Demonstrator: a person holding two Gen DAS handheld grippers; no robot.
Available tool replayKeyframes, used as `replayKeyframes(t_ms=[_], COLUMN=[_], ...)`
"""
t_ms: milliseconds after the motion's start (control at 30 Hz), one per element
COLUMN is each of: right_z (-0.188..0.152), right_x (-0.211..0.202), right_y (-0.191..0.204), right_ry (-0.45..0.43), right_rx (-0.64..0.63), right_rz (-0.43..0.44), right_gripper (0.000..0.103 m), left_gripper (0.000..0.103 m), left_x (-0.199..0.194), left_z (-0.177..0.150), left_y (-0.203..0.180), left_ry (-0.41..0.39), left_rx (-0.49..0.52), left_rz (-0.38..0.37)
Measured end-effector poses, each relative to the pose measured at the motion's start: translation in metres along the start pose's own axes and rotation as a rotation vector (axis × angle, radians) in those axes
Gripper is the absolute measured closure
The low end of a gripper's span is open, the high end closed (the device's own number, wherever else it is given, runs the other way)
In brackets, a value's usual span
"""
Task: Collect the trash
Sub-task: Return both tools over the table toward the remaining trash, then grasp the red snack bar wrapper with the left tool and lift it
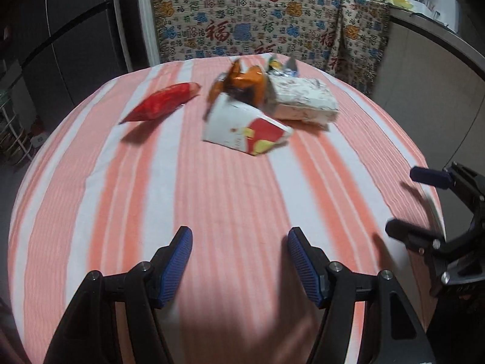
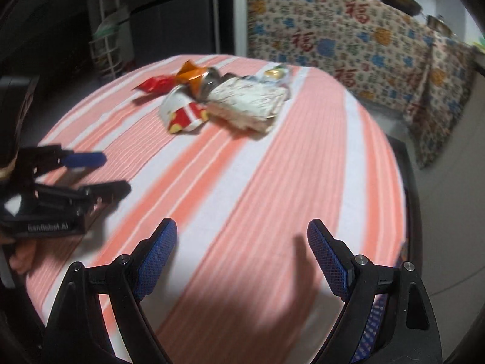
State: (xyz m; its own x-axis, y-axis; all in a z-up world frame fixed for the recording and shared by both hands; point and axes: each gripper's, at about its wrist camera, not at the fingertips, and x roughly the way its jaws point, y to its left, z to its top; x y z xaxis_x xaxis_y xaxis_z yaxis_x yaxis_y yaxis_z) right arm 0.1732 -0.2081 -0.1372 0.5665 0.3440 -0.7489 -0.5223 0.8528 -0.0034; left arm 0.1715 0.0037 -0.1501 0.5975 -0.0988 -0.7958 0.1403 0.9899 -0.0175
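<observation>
We note the trash lying in one cluster on the far half of the worktop [image 1: 230, 200], which is covered by a cloth striped in salmon-pink and white. At the cluster's near edge lies a crumpled white paper carton with red and yellow print [image 1: 245, 130], on its side. Just behind it, touching, sits a crumpled orange foil wrapper [image 1: 242, 83]. To the right, against both, lies a flattened white printed paper packet [image 1: 304, 98], and behind that a small silvery wrapper scrap [image 1: 283, 66], too blurred for us to read. A red plastic snack bag [image 1: 165, 101] lies apart on the left of the cluster.

Both tongs hover over the near part of the worktop, well short of the trash. The left tongs [image 1: 239, 261] stand spread, blue ribbed pads apart, with only cloth between them. The right tongs [image 2: 242, 257] are spread wider, likewise holding nothing. Each shows in the other's view at the frame edge, side by side.

Beyond the worktop hangs a beige patterned cloth with red characters [image 1: 257, 21]; dark cabinet fronts [image 1: 69, 36] stand far left.
</observation>
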Motion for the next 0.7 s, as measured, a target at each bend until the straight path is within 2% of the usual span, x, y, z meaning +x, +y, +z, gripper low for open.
replayKeyframes(t_ms=[100, 233, 300, 400, 567, 700], right_z=[0.000, -0.001, -0.001, 0.001, 0.002, 0.002], right_x=[0.008, 0.015, 0.016, 0.019, 0.019, 0.020], right_y=[0.011, 0.019, 0.017, 0.015, 0.014, 0.014], right_ry=[0.016, 0.033, 0.034, 0.036, 0.034, 0.033], right_rx=[-0.035, -0.046, -0.033, -0.023, -0.016, -0.010], right_rz=[0.007, 0.017, 0.026, 0.030, 0.031, 0.037], right_gripper=[0.014, 0.014, 0.012, 0.009, 0.007, 0.005], left_gripper=[0.036, 0.036, 0.036, 0.036, 0.036, 0.038], left_x=[-0.009, -0.012, 0.002, 0.036, 0.086, 0.096], left_z=[0.023, 0.078, 0.110, 0.144, 0.152, 0.152], left_y=[0.024, 0.062, 0.074, 0.085, 0.089, 0.096], left_ry=[-0.029, -0.083, -0.057, 0.036, 0.161, 0.161], left_rx=[-0.009, 0.007, 0.039, 0.105, 0.212, 0.216], left_rz=[-0.004, -0.036, -0.046, -0.083, -0.067, -0.100])
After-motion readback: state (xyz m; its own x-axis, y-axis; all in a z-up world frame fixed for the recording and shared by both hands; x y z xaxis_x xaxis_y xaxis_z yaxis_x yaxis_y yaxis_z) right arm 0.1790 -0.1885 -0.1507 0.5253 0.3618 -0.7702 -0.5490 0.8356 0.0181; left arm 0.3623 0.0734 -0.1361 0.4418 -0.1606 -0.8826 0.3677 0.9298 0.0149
